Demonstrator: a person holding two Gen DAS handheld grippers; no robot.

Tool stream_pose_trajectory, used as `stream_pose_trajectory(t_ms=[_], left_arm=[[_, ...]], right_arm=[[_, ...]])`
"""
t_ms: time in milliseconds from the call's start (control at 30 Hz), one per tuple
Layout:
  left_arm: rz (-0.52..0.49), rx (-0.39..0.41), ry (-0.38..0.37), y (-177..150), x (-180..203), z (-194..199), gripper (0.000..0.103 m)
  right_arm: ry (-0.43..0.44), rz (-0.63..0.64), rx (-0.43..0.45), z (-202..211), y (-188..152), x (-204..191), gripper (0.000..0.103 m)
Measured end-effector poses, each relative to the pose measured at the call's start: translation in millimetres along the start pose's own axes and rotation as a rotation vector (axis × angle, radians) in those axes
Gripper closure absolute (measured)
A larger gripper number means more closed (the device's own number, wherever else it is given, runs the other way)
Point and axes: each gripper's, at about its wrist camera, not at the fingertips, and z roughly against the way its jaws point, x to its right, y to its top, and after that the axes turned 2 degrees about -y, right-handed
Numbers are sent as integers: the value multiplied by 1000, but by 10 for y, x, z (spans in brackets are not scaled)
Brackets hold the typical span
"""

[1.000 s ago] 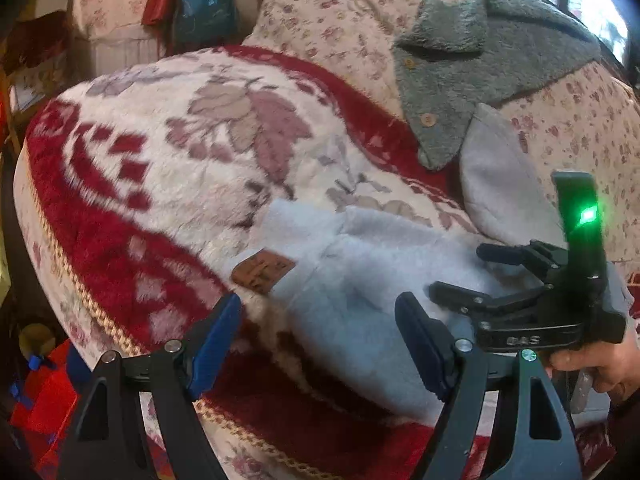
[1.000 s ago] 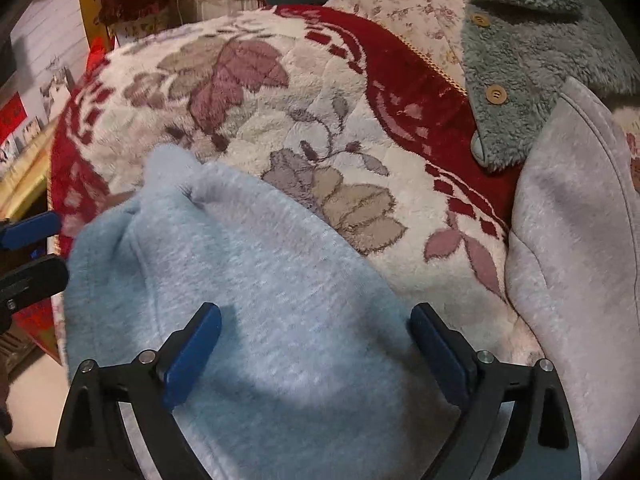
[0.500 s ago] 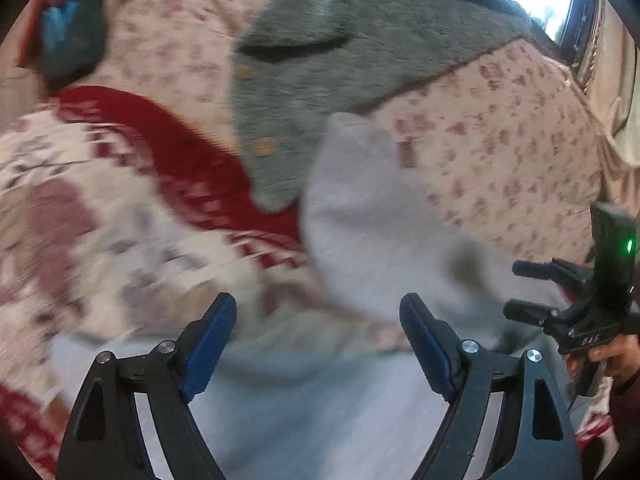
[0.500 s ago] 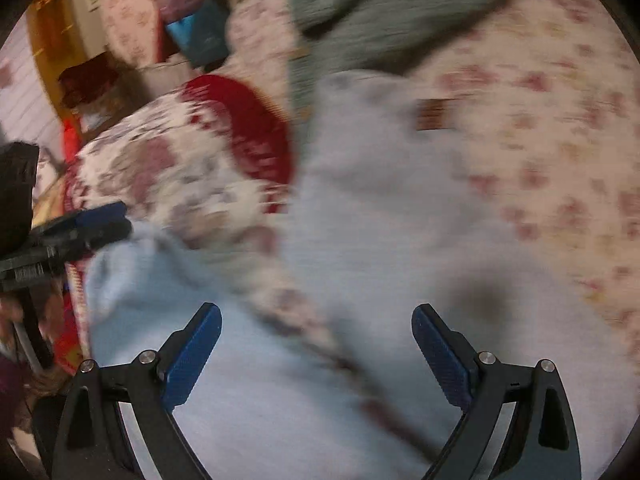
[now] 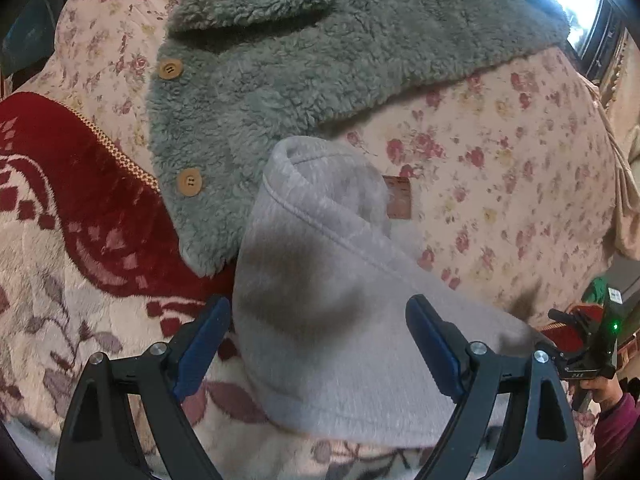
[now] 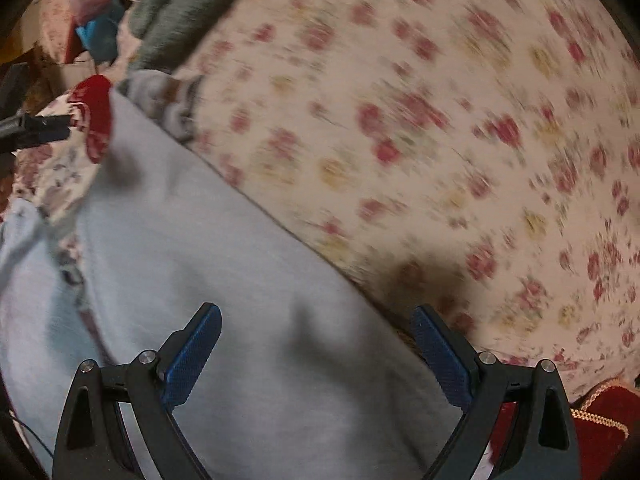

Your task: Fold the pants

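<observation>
Your left gripper (image 5: 318, 344) is spread wide above the grey pants (image 5: 332, 300), gripping nothing; your right gripper (image 6: 318, 354) gapes likewise over them; the pants lie across the floral cover (image 5: 500, 184), beside a fleece jacket (image 5: 320, 52)

Floral sofa (image 5: 500, 168) — bright window (image 5: 576, 4) behind

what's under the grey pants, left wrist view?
The grey pants lie across the red-and-cream blanket, the floral cover and the edge of the green fleece jacket. Anything else beneath is hidden.
</observation>
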Motion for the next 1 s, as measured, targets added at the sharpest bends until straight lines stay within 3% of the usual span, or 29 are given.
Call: stream_pose_trajectory(t_ms=[333,633,900,967,1000], left_arm=[[-49,-11,-15,301,30,-224,14],[-162,5,59,584,110,-435,14],[-123,-26,118,708,-98,-772,14],[-120,-26,120,717,-100,-810,14],[-127,-21,127,716,-79,-822,23]], right_arm=[[24,155,-45,-336,66,-62,5],[25,254,-77,-530,107,-153,5],[-9,359,-76,-679,153,-348,5],[-10,352,-112,-732,186,-381,6],[-5,352,-136,-765,193,-419,11]])
